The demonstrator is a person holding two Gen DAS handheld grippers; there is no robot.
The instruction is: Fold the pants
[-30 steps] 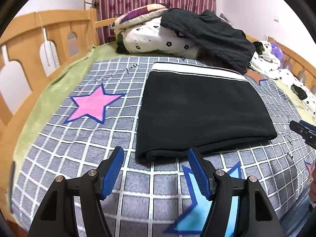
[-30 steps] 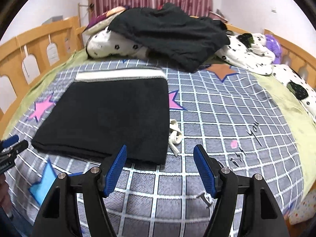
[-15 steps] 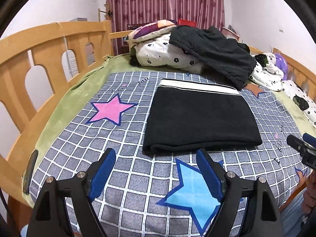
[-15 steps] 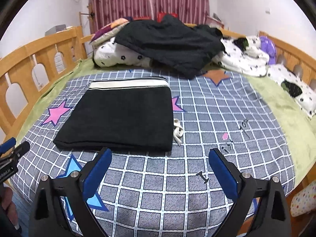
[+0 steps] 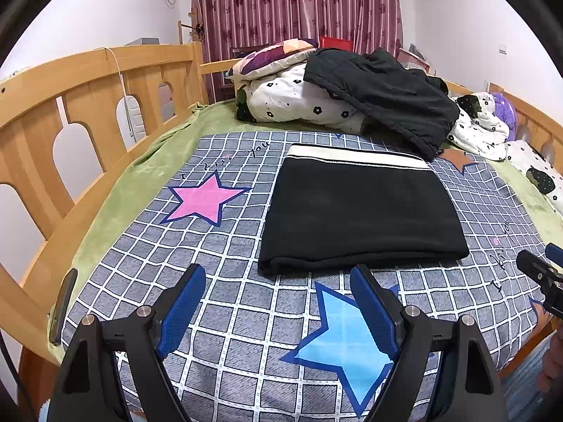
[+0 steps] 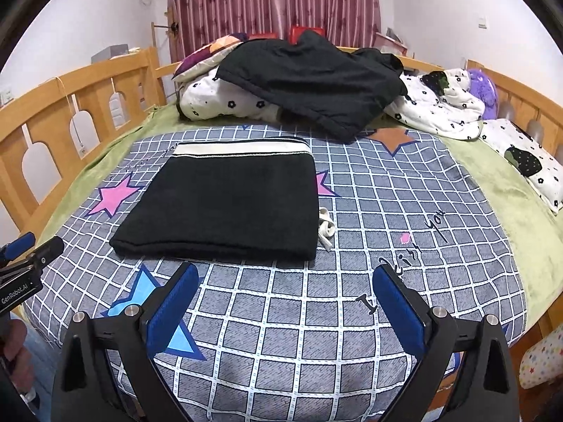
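left wrist view: the left gripper is spread wide and empty, apart from the folded black pants lying flat on the checked blanket.

right wrist view: the right gripper is spread wide, empty, near the pants' front edge.

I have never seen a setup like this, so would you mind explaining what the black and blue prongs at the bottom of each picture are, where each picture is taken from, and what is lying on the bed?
There is no robot here. A person holds a two-finger tool in each hand, and a fisheye camera on each tool looks forward along its fingers. The prongs are those fingers: the left hand-held gripper in one picture, the right hand-held gripper in the other. Both are open and hold nothing.

Each picture also catches the other gripper at its edge.

On the checked star-print bedspread lie folded black pants with a white waistband at the far end; a white drawstring pokes out at their right side. Behind them a black garment is draped over flower-print bedding.
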